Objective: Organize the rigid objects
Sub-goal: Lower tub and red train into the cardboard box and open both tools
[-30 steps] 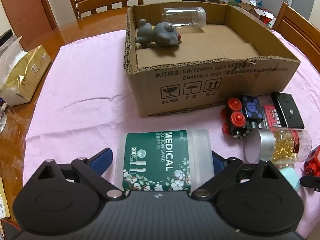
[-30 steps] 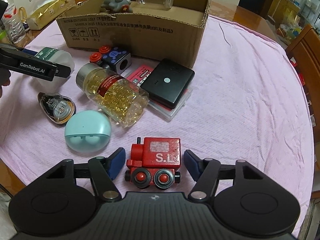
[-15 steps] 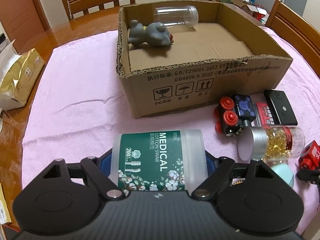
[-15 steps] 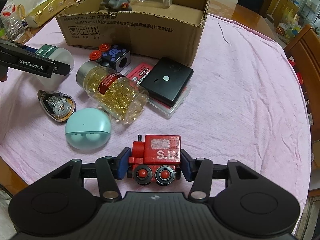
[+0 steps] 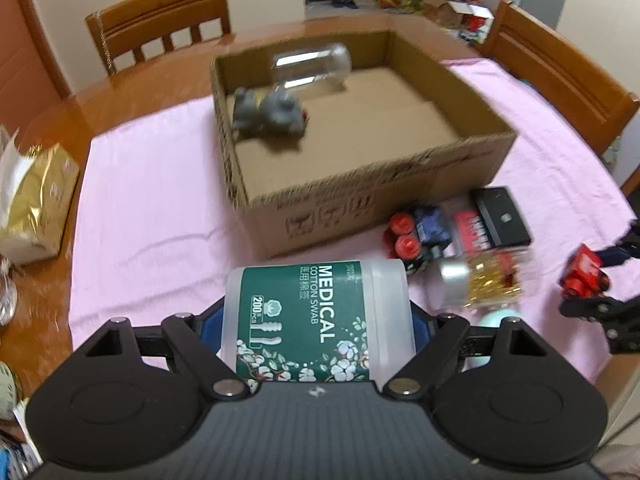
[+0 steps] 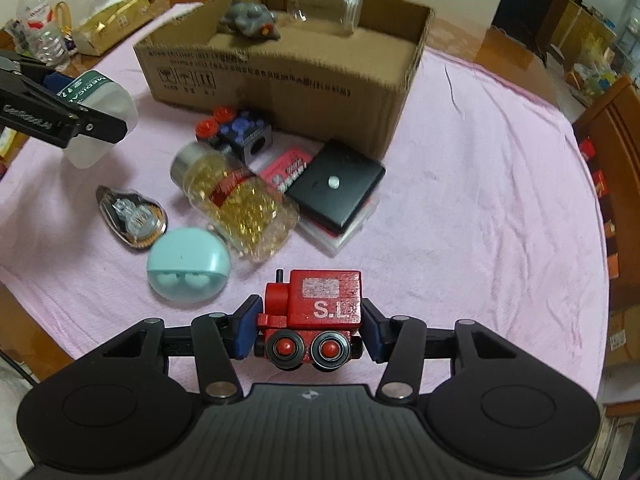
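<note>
Two items already lie in the open brown cardboard box (image 6: pixel 280 80): a grey animal figurine (image 6: pixel 250 18) and a clear empty plastic jar (image 6: pixel 325 10) on its side, both at the far wall.

My left gripper (image 5: pixel 316 320) pinches the translucent tub of cotton swabs with the green label (image 5: pixel 316 320), which I judge lifted clear of the pink cloth (image 6: pixel 480 200), short of the box. My right gripper (image 6: pixel 310 320) has its jaws pressed onto the flanks of the red wooden toy train marked "S.L" (image 6: pixel 316 312); whether the train is off the cloth I cannot tell.

Left on the cloth, in front of the box:
- black-and-blue toy car with red wheels (image 6: pixel 236 132)
- capsule bottle with silver cap (image 6: pixel 236 200)
- black flat case (image 6: pixel 338 184) on a red-labelled clear box (image 6: pixel 286 168)
- mint round earbud case (image 6: pixel 188 264)
- clear teardrop-shaped tape dispenser (image 6: pixel 132 214)

By my estimate well under half is done.
</note>
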A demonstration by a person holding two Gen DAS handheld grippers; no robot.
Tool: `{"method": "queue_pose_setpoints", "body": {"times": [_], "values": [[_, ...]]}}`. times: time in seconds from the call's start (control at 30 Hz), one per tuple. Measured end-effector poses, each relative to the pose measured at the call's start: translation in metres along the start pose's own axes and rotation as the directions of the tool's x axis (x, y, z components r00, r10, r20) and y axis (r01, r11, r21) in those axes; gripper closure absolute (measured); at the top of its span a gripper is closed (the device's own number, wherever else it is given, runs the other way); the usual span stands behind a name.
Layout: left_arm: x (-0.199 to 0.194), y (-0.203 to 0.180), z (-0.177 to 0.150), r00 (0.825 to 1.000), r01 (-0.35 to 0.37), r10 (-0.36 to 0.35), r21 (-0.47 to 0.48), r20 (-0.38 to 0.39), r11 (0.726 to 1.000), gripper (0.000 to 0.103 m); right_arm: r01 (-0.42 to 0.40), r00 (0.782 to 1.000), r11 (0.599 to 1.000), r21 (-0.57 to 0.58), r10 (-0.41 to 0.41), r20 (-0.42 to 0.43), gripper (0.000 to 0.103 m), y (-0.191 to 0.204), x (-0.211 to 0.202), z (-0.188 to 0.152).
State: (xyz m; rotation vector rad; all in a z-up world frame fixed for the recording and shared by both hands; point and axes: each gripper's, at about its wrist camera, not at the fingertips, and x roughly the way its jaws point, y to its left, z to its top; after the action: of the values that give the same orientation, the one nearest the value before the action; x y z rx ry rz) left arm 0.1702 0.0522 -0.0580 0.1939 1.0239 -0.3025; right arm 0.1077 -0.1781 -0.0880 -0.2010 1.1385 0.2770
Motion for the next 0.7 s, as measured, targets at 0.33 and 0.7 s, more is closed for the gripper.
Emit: {"method": "queue_pose_setpoints", "body": {"times": [0.33, 0.7], "values": [[-0.029, 0.001, 0.061, 0.985, -0.009, 0.007, 0.013, 0.172, 1.0, 0.02, -0.007, 0.997, 0.995, -0.1, 0.015, 0.078, 0.046, -0.01, -0.031, 0.042], [0.016, 0.004, 0.101, 0.971, -0.075, 0.091, -0.081, 0.22, 0.994, 0.016, -0.014, 0.982, 0.988, -0.156, 0.043, 0.186, 0.047, -0.027, -0.052, 0.109]]}}
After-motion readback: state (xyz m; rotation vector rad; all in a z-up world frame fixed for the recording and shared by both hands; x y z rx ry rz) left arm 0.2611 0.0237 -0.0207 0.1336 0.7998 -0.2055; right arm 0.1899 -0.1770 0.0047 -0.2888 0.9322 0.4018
